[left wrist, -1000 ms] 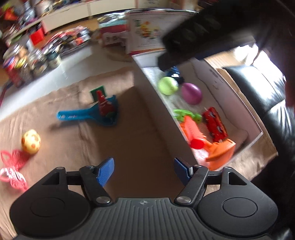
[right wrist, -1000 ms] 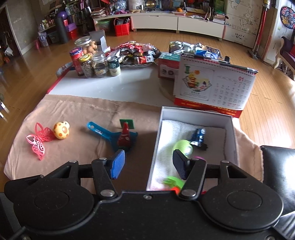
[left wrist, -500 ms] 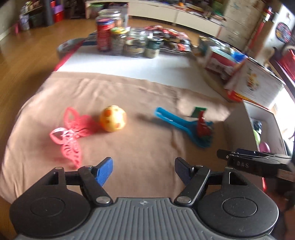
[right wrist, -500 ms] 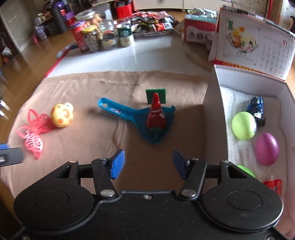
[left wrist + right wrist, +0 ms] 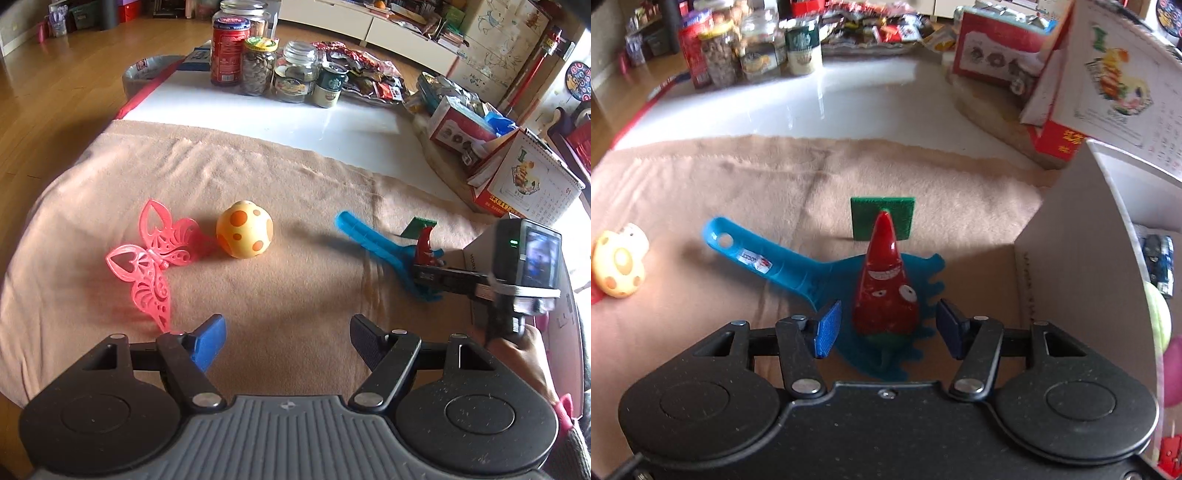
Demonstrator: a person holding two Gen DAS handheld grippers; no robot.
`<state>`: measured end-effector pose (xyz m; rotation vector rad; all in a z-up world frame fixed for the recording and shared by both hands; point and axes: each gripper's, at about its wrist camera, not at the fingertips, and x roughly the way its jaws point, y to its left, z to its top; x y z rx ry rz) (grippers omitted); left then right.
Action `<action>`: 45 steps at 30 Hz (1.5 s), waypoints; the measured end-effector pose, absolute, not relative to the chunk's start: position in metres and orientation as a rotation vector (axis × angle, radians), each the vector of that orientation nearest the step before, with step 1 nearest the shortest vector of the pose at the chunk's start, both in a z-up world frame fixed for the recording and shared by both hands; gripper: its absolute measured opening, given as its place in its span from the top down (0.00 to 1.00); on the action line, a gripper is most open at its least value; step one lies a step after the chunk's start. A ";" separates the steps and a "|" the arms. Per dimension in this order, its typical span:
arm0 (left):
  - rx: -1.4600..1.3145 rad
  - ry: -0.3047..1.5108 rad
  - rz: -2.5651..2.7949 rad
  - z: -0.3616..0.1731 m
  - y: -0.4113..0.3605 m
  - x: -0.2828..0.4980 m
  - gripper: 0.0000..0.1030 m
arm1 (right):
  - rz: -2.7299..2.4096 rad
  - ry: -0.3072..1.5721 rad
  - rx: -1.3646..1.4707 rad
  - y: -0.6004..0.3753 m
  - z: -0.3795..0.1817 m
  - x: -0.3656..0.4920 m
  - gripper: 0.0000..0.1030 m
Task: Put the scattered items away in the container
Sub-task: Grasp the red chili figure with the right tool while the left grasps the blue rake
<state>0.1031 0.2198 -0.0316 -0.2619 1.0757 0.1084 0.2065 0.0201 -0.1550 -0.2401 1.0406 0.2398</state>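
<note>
A red cone-shaped figure (image 5: 885, 284) with a face lies on a blue plastic scoop (image 5: 798, 267) on the tan cloth; a green square (image 5: 882, 218) stands behind it. My right gripper (image 5: 886, 328) is open, its pads on either side of the figure's base, apart from it. The white box (image 5: 1082, 236) stands to the right, with a toy car (image 5: 1158, 264) and coloured eggs inside. My left gripper (image 5: 288, 338) is open and empty over the cloth, near a yellow spotted egg (image 5: 244, 234) and a pink butterfly (image 5: 155, 258). The scoop (image 5: 380, 247) and right gripper show at its right.
Jars and tins (image 5: 273, 62) and snack packets (image 5: 369, 74) crowd the far white table top. A red carton (image 5: 993, 48) and a desk calendar (image 5: 1115, 85) stand behind the box. The cloth's left edge drops to wooden floor (image 5: 44, 92).
My right gripper has come down and forward over the scoop, so its pads now flank the red figure. My left gripper has swung left from the box toward the egg and butterfly.
</note>
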 end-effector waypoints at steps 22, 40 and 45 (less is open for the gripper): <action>-0.072 1.097 0.068 -0.028 0.200 0.115 0.25 | 0.583 1.061 -0.060 0.013 -0.126 0.098 0.57; 0.103 1.311 -0.024 -0.127 0.114 0.173 0.24 | 0.424 1.089 -0.099 -0.048 -0.140 0.046 0.55; 0.086 1.362 -0.026 -0.152 0.104 0.189 0.24 | 0.414 1.076 -0.066 -0.059 -0.139 0.040 0.51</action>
